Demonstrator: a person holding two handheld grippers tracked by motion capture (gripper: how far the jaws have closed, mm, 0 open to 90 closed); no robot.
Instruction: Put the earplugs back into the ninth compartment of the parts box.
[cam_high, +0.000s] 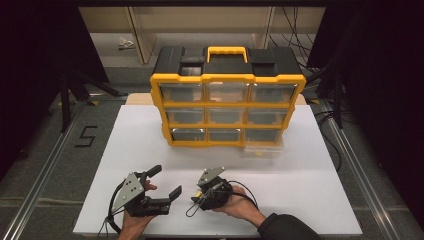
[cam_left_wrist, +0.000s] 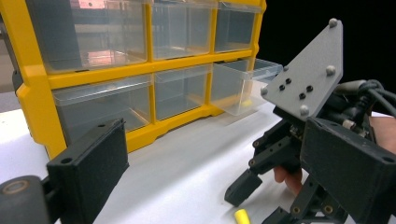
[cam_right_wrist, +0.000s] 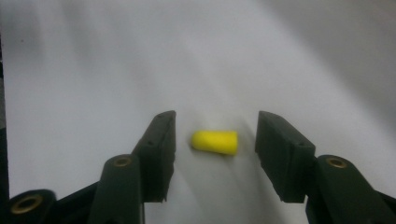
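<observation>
Grasping the small yellow foam earplug (cam_right_wrist: 215, 142) was the step in hand, and it called for care, because the piece was light and could roll.

From the high view, the right gripper (cam_high: 196, 199) pointed down at the white table (cam_high: 310, 200) on the near side, a little right of the left gripper (cam_high: 167, 181). The earplug showed there as a small yellow spot at the right gripper's tip. The left gripper rested near it, its jaws spread wide with nothing between them. Far behind stood the yellow and black organizer (cam_high: 227, 102), with one clear drawer (cam_high: 262, 149) pulled out at the bottom right.

From the left gripper view, the earplug (cam_left_wrist: 242, 216) lay on the table just beside a black fingertip (cam_left_wrist: 242, 187) of the right gripper (cam_left_wrist: 261, 205). The open drawer (cam_left_wrist: 243, 88) stood well apart, at the far side.

From the right gripper view, the earplug lay on its side between the two pads (cam_right_wrist: 161, 149), near the middle, touching neither. The jaws were about half open, so nothing was gripped yet.

To do it well, I think the person should keep the gripper low and steady, hold the earplug centred, and close slowly, so both pads meet it at the same time. If one pad arrived first, the earplug could roll or be pushed away. A soft squeeze should be enough, since foam deforms easily.
</observation>
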